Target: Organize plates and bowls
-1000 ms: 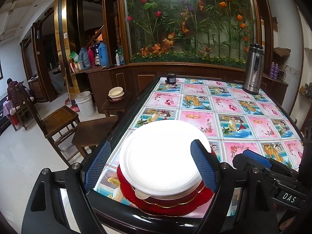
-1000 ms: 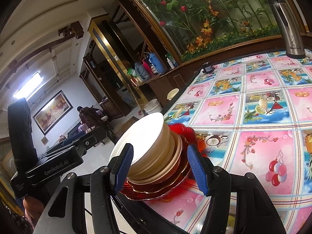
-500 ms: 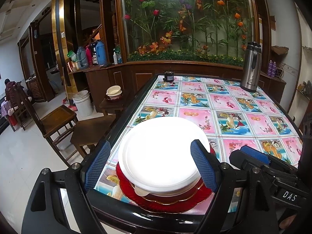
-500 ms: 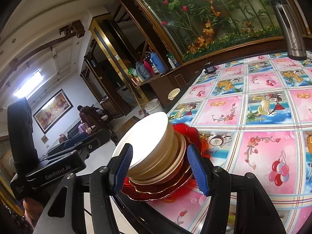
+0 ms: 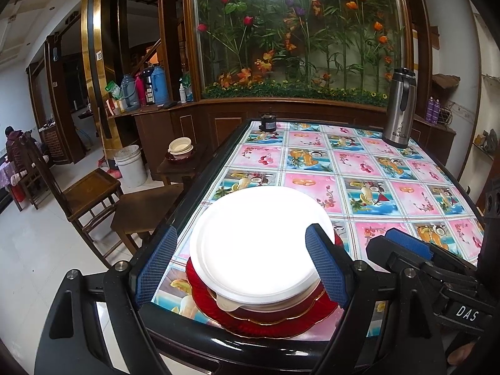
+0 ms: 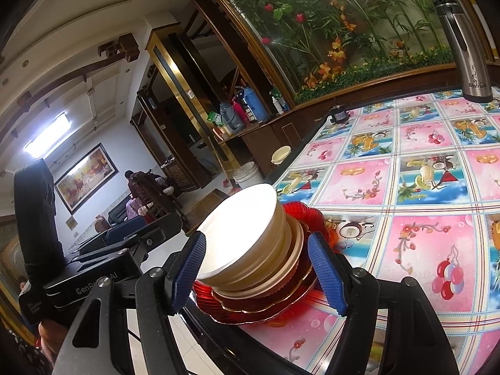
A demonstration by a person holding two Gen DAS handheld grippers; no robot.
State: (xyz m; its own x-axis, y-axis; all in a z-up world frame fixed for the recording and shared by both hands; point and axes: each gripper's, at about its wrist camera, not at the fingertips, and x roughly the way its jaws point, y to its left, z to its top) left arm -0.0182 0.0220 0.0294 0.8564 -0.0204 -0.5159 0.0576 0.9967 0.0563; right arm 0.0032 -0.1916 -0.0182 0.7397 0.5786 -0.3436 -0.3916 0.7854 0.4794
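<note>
Bowls (image 6: 250, 243) and red plates (image 5: 265, 318) sit nested in one stack at the near desk (image 5: 359, 168) corner. Looks mostly done. Left tool (image 5: 242, 268) and right tool (image 6: 259, 272) both spread wide around the stack, grasping nothing. More bowls (image 5: 180, 148) on the side stand.

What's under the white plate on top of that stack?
Under the white plate sit cream bowls, then gold-rimmed red plates, the widest lying on the table. Their insides and exact count are covered.
</note>
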